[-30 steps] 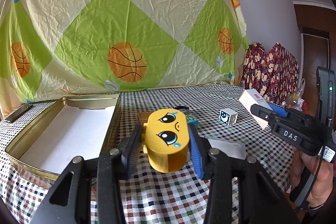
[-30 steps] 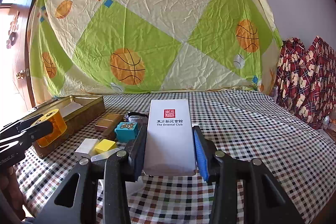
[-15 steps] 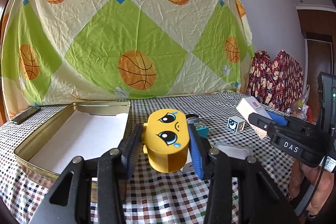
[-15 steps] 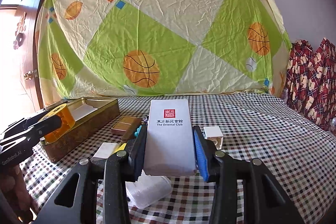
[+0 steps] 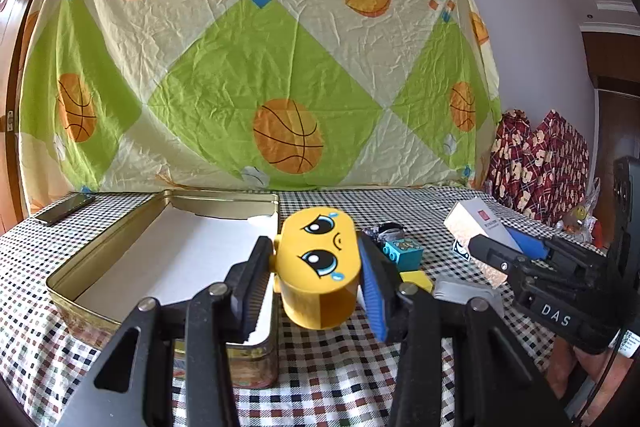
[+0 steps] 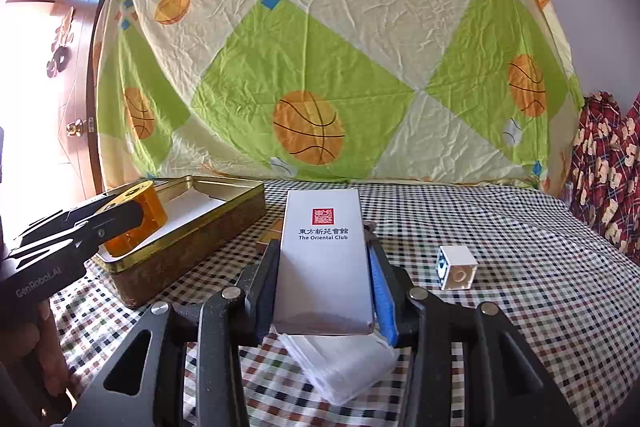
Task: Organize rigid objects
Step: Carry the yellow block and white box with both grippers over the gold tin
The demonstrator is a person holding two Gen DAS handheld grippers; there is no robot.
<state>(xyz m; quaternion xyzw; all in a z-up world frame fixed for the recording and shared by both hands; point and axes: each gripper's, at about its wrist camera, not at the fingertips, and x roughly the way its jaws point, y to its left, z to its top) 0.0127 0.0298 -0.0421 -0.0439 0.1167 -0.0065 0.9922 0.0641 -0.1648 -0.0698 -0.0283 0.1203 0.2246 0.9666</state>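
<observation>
Here, the left gripper (image 5: pixel 316 275) is closed on a yellow face block (image 5: pixel 318 269), its two fingers pressing the block's sides. The block hangs in the air at the near right corner of the gold tin (image 5: pixel 120 227), just above the tin's right edge. The tin is open, with a white floor, and most of that floor is free — its far and left walls stand well apart from the block.

The right gripper (image 6: pixel 324 291) is closed on a white box (image 6: pixel 324 255) printed "The Oriental Club", held flat between the fingers and lifted over the checked tablecloth (image 6: pixel 520 267). Below its near end lies a clear plastic piece (image 6: pixel 340 367). To the right of the box a small white cube (image 6: pixel 456 267) sits alone, with open cloth around it. The tin is to the left of the box, near but not touching.

In the left view, a teal block (image 5: pixel 404 253) and a yellow tile (image 5: pixel 416 279) lie just right of the left gripper, between both tools.
</observation>
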